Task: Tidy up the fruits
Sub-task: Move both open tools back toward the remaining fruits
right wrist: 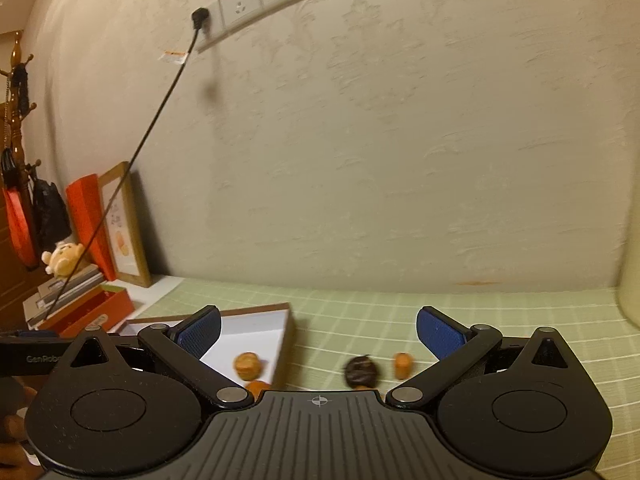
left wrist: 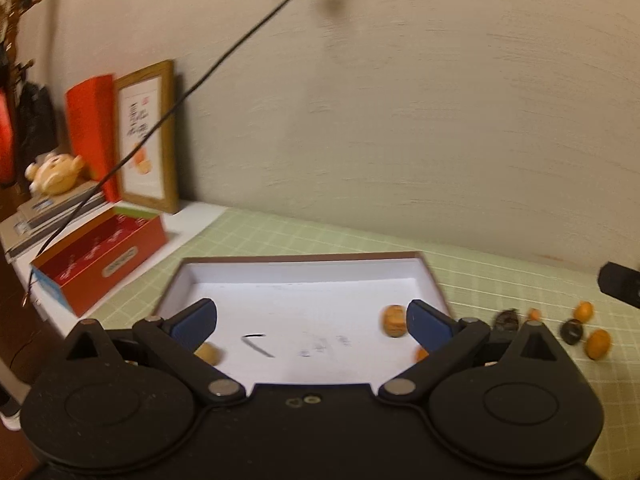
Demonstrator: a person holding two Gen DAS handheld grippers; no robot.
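The fruits are split between a shallow white tray (left wrist: pixel 304 276) and the green checked cloth (left wrist: pixel 500 276) that covers the counter. In the left wrist view a tan, ridged fruit (left wrist: pixel 394 320) lies inside the tray near its right wall, a paler one (left wrist: pixel 208 353) sits near the left side partly behind the gripper's linkage, and a small orange piece (left wrist: pixel 421 354) peeks out low on the right. Out on the cloth to the right of the tray lie three small orange fruits (left wrist: pixel 598 343) and two dark round ones (left wrist: pixel 573 332), loosely grouped and close to each other. The right wrist view shows the tan fruit (right wrist: pixel 247 364) in the tray's near corner, another orange one (right wrist: pixel 256 387) just below it against the gripper body, and on the cloth beside the tray a dark fruit (right wrist: pixel 361 370) with a small orange fruit (right wrist: pixel 401 364) just to its right. The left gripper (left wrist: pixel 312 320) hangs over the tray with its jaws spread wide and nothing between the blue pads (left wrist: pixel 198 318). The right gripper (right wrist: pixel 318 334) has its jaws equally wide and empty, the tray's edge and the two cloth fruits showing in the gap. At the counter's left end stand a wooden picture frame (left wrist: pixel 148 136), an orange folder (left wrist: pixel 92 136), a red box (left wrist: pixel 104 260) and a plush toy (left wrist: pixel 54 172) on stacked books. A black cable (right wrist: pixel 136 160) runs up to a wall socket (right wrist: pixel 240 6).
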